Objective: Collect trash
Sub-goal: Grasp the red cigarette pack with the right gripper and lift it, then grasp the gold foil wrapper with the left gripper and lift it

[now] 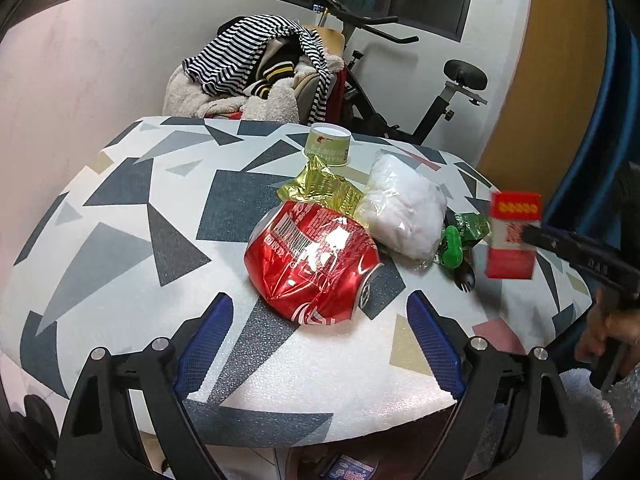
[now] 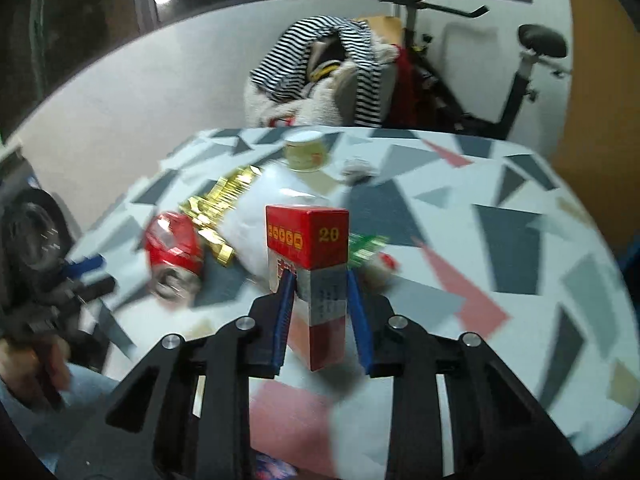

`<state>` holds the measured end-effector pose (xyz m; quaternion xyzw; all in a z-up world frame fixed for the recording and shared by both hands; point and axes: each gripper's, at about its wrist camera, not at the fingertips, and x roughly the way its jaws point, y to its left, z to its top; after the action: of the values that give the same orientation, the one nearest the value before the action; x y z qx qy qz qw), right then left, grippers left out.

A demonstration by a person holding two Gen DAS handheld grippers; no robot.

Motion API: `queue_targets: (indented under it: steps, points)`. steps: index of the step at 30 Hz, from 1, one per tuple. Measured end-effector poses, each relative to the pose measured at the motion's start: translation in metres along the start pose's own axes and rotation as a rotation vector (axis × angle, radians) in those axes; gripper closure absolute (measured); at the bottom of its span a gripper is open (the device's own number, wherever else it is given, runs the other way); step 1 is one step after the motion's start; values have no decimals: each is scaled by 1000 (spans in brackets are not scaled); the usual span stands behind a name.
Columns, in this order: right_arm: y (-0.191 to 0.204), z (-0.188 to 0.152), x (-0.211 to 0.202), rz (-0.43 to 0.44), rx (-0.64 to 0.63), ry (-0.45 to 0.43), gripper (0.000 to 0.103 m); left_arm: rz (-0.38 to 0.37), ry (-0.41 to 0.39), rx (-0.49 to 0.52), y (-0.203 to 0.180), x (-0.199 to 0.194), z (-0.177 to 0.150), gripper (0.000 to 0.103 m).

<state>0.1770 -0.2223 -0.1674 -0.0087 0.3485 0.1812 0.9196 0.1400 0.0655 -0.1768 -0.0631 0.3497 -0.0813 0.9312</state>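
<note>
Patterned surface still littered with crushed can and wrappers; right gripper fingers clamped on red carton, left gripper fingers apart, empty.

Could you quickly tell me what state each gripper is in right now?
Left gripper: open, holding nothing.
Right gripper: closed on the red box.

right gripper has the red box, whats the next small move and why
Probably carry the red box clear of the table toward wherever trash goes; no bin shows. The right gripper has its jaws clamped on it, while the crushed can waits before the open left gripper.
</note>
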Motion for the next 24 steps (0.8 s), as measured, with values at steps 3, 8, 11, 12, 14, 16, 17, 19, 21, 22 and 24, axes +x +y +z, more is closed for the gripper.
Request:
queue_targets:
  steps: [3,8,11,12,14,16,17,19,21,22,24]
  points:
    - [-12,-7,-4,-87,-19,35,73,-3,2,8,-2,0,1,18]
    - [-29,-16,4,-223,-67,109,73,-11,7,15,-3,-1,9,19]
    - [-34,-14,4,-206,-61,117,73,-32,25,-12,3,2,18,22]
    - [-32,-13,5,-204,-70,120,73,-45,36,-32,8,4,23,25]
    - [-29,-12,8,-196,-85,120,73,-66,54,-67,16,8,33,26]
    - [-28,-12,9,-188,-81,117,73,-89,77,-113,27,16,47,27]
    - [-31,-12,10,-179,-65,114,73,-104,85,-132,32,19,53,29]
    - [-33,-10,12,-162,-38,114,73,-142,108,-174,44,31,70,31]
    - [-35,-9,14,-141,-13,115,73,-167,138,-181,50,44,83,35]
    - [-36,-8,15,-136,-6,115,73,-159,162,-167,52,54,92,37]
    - [-36,-7,17,-131,-2,116,73,-143,202,-131,53,73,106,37]
